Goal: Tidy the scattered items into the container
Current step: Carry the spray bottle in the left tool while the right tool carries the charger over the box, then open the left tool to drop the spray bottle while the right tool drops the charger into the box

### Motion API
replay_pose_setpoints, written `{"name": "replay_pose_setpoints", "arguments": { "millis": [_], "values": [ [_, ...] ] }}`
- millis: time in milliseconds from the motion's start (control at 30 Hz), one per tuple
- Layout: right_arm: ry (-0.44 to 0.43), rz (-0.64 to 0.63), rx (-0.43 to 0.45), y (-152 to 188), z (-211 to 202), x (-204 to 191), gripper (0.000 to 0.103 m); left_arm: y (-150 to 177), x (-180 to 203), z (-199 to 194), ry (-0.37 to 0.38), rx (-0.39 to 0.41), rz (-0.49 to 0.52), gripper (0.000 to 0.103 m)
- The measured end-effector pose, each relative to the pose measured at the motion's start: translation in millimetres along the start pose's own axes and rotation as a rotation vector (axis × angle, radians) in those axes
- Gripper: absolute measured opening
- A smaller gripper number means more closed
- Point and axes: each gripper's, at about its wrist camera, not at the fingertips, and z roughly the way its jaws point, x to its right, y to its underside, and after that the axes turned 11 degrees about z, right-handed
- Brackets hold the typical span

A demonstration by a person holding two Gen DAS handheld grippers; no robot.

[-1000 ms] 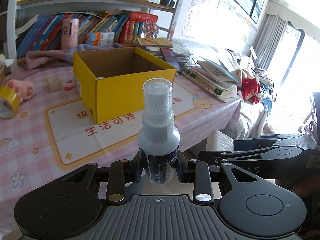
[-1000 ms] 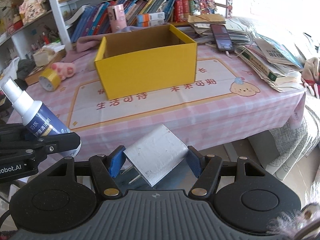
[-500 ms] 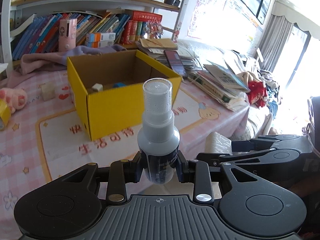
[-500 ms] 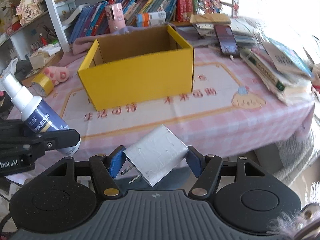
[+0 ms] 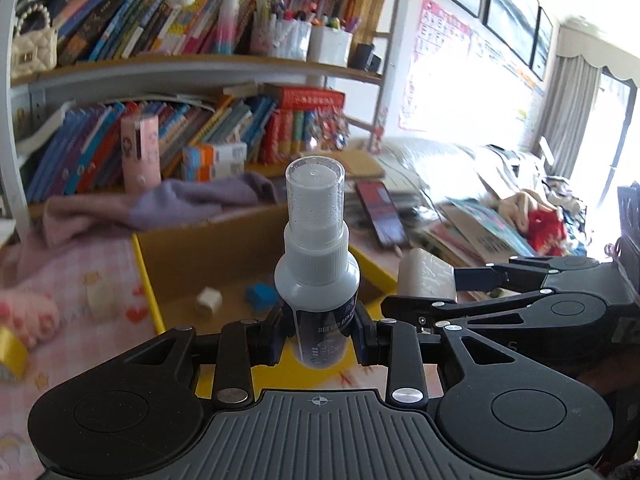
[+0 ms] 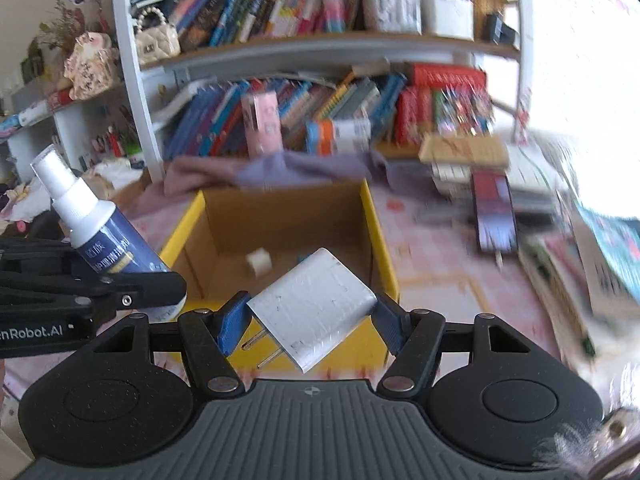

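Observation:
My left gripper (image 5: 318, 338) is shut on a small spray bottle (image 5: 316, 264) with a clear cap, held upright above the near edge of the open yellow cardboard box (image 5: 150, 280). My right gripper (image 6: 310, 322) is shut on a white plug adapter (image 6: 314, 304), prongs pointing down-left, above the box's (image 6: 386, 256) front wall. Inside the box lie a small white cube (image 5: 209, 299) and a blue piece (image 5: 262, 297). The bottle also shows in the right wrist view (image 6: 96, 232), and the adapter in the left wrist view (image 5: 426, 280).
The box stands on a pink checked tablecloth (image 5: 72, 264). A purple cloth (image 5: 160, 204) lies behind it. A phone (image 6: 494, 212) and stacked books (image 5: 480, 232) lie to the right. A roll of yellow tape (image 5: 10, 350) and a white block (image 5: 100, 296) lie left. Bookshelves stand behind.
Both grippers have moved forward and up with their items, from in front of the table's edge to over the box's near wall. The box's inside now shows.

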Motion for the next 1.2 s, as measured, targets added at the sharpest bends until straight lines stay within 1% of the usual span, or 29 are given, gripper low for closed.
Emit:
{"name": "replay_pose_setpoints", "arguments": {
  "millis": [133, 267, 467, 600, 733, 800, 900, 1133, 1200],
  "values": [
    [-0.044, -0.066, -0.001, -21, 31, 3, 0.063, -10, -11, 27, -0.060, -0.024, -0.013, 0.031],
    [-0.073, -0.134, -0.045, -30, 71, 4, 0.063, -10, -23, 54, -0.113, -0.082, -0.013, 0.031],
    [-0.097, -0.246, -0.119, -28, 119, -1, 0.063, -2, -35, 85, -0.160, -0.176, 0.009, 0.031],
    [-0.118, -0.328, -0.177, -23, 142, -4, 0.063, 6, -39, 101, -0.173, -0.235, 0.013, 0.031],
    [-0.136, -0.373, -0.240, -19, 157, -4, 0.063, 13, -42, 113, -0.171, -0.286, 0.008, 0.031],
    [-0.145, -0.358, -0.267, -20, 161, -1, 0.064, 17, -43, 116, -0.172, -0.306, -0.005, 0.031],
    [-0.148, -0.381, -0.278, -21, 165, -1, 0.064, 19, -41, 120, -0.186, -0.321, 0.024, 0.031],
    [-0.145, -0.414, -0.281, -21, 168, 1, 0.064, 17, -38, 125, -0.198, -0.329, 0.023, 0.031],
    [-0.147, -0.412, -0.275, -21, 168, 1, 0.064, 17, -38, 125, -0.212, -0.327, 0.021, 0.033]
  ]
}}
